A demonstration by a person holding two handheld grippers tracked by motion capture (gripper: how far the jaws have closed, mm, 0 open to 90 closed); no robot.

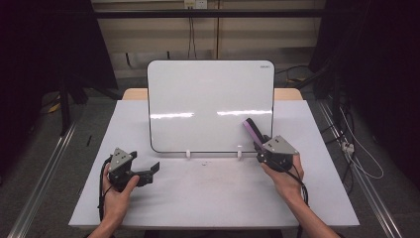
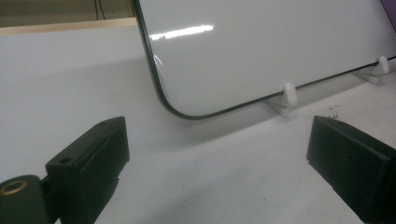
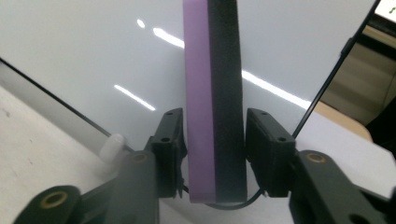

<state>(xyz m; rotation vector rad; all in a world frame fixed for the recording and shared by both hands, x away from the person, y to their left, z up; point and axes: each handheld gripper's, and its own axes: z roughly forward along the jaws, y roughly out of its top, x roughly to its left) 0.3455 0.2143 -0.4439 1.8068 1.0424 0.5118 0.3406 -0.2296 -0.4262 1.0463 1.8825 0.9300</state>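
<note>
A purple-and-black eraser (image 3: pixel 215 107) is gripped between the jaws of the right gripper (image 1: pixel 261 144), which are clamped against its two flat faces. In the high view the eraser (image 1: pixel 253 131) is held up against the lower right area of the whiteboard (image 1: pixel 208 99), its purple layer turned to the left and its black felt side to the right. The whiteboard is propped upright on two small white stands (image 1: pixel 188 154) at the middle of the white table (image 1: pixel 208 198); its surface is seen wiped bare, marked only by two streaks of reflected light. The left gripper (image 1: pixel 153 168) is rested on the table near the board's lower left corner, with its jaws spread wide and nothing held between them. A few dark specks (image 2: pixel 334 109) are scattered on the tabletop just in front of the board's right stand (image 2: pixel 382 65). No containers are seen on the table.
</note>
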